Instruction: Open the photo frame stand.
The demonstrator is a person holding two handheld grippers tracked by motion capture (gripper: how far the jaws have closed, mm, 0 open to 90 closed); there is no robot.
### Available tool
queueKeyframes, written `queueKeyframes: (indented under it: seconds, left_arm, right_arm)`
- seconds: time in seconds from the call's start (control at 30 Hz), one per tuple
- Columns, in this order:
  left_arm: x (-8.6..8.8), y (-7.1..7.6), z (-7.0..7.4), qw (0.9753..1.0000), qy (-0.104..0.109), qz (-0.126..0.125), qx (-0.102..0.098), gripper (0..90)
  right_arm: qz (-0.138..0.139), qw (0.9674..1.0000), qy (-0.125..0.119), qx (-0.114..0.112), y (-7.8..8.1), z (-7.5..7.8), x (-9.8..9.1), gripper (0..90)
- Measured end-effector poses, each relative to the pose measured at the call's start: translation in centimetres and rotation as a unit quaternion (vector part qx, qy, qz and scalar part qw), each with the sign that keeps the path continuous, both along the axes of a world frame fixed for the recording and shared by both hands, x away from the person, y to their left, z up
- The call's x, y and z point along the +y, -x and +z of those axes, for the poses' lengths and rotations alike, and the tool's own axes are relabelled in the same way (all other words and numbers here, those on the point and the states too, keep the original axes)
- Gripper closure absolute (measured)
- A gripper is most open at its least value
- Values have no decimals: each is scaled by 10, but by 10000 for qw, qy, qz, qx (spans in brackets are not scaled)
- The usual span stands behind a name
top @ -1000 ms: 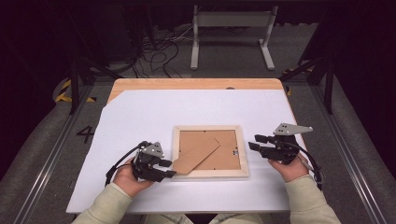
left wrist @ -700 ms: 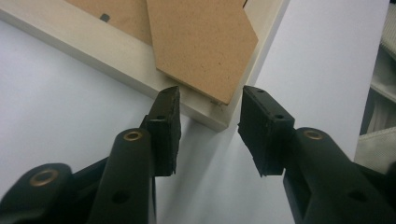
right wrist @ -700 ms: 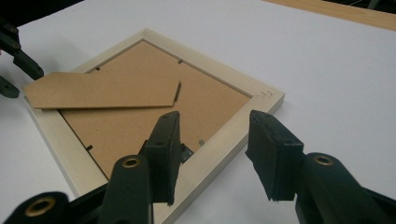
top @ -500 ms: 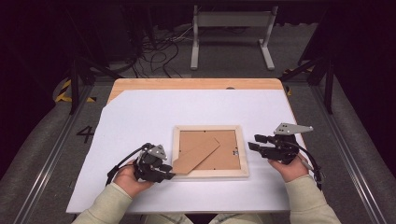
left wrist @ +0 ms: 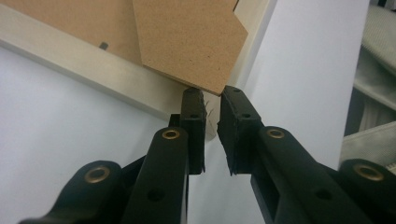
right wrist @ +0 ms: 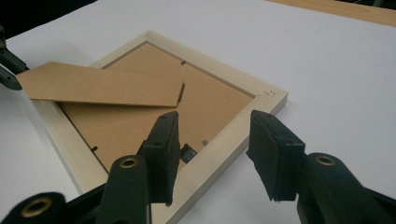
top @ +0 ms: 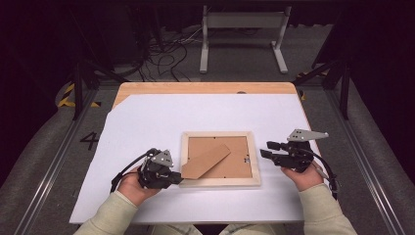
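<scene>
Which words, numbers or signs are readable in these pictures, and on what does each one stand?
"4": a dark number on the grey floor left of the table.
A small pencil mark on the corner of the wooden picture frame: too faint to read.
No other text is readable.

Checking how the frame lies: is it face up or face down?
Face down: the picture frame shows its brown backing board and stand flap upward.
</scene>
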State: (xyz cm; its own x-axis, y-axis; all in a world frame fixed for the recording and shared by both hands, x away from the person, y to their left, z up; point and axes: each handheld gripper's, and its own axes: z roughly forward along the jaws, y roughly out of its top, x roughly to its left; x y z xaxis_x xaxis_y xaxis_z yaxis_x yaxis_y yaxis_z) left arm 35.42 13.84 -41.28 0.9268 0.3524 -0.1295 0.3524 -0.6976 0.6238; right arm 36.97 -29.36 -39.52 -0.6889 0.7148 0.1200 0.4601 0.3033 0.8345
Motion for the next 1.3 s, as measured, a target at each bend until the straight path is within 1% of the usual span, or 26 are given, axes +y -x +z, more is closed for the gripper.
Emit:
queueKeyframes:
  seconds: [0.1, 0.17, 0.23, 0.27, 0.3, 0.37, 0.47, 0.5, 0.57, 0.7, 0.73, 0.87, 0.97, 1.0, 1.03, 1.1, 1.17, 1.2, 1.23, 1.3]
  left_arm:
    - [1, 0, 6, 9998, 193, 17, -25, 796]
    - [2, 0, 10, 9995, 310, 16, -85, 797]
    - [2, 0, 14, 9992, 383, 17, -131, 801]
    - [2, 0, 15, 9989, 422, -10, -187, 829]
    - [2, 0, 17, 9987, 471, -2, -218, 835]
    - [1, 0, 20, 9981, 558, 5, -252, 843]
    - [1, -1, 24, 9972, 708, 39, -252, 852]
    - [0, -2, 25, 9968, 742, 33, -280, 856]
    - [0, -2, 27, 9965, 754, 117, -352, 871]
    - [1, -5, 30, 9950, 922, 207, -336, 887]
    - [1, -7, 30, 9945, 959, 220, -360, 889]
    - [-1, -8, 33, 9929, 1081, 317, -394, 890]
    - [-2, -10, 34, 9922, 1127, 336, -417, 889]
    - [-3, -10, 35, 9914, 1176, 388, -420, 889]
    - [-4, -11, 35, 9910, 1187, 410, -460, 889]
    - [-6, -11, 37, 9902, 1241, 459, -451, 889]
    - [-8, -13, 39, 9890, 1305, 491, -497, 889]
    - [-8, -13, 39, 9890, 1305, 491, -497, 888]
    - [-10, -14, 41, 9882, 1335, 530, -523, 888]
    - [-13, -16, 43, 9875, 1373, 593, -506, 883]
  right_arm:
    - [-12, 10000, 10, 3, 0, 0, -1, 533]
    - [-28, 10000, 5, 16, 1, -1, -2, 533]
    - [-45, 10000, 5, 22, 1, -1, -3, 533]
    - [-50, 10000, 6, 21, 1, -1, -3, 534]
    - [-59, 10000, 9, 30, 1, -1, -3, 534]
    - [-73, 10000, 9, 27, 2, -2, -4, 534]
    - [-111, 9999, 5, 45, 3, -2, -5, 535]
    - [-111, 9999, 8, 34, 3, -3, -6, 535]
    - [-121, 9999, 3, 51, 3, -3, -6, 535]
    - [-146, 9999, 3, 58, 3, -4, -7, 535]
    - [-145, 9999, 9, 60, 4, -4, -8, 535]
    - [-168, 9998, -1, 67, 4, -4, -8, 534]
    - [-170, 9998, 4, 66, 4, -4, -9, 534]
    - [-171, 9998, 5, 67, 4, -4, -9, 534]
    - [-172, 9998, 6, 65, 4, -4, -9, 534]
    - [-173, 9998, 9, 65, 4, -4, -9, 534]
    - [-175, 9998, 8, 65, 4, -4, -9, 534]
    - [-175, 9998, 8, 65, 4, -4, -9, 534]
    - [-173, 9998, 8, 62, 4, -4, -9, 534]
    - [-170, 9998, 9, 62, 4, -4, -9, 534]
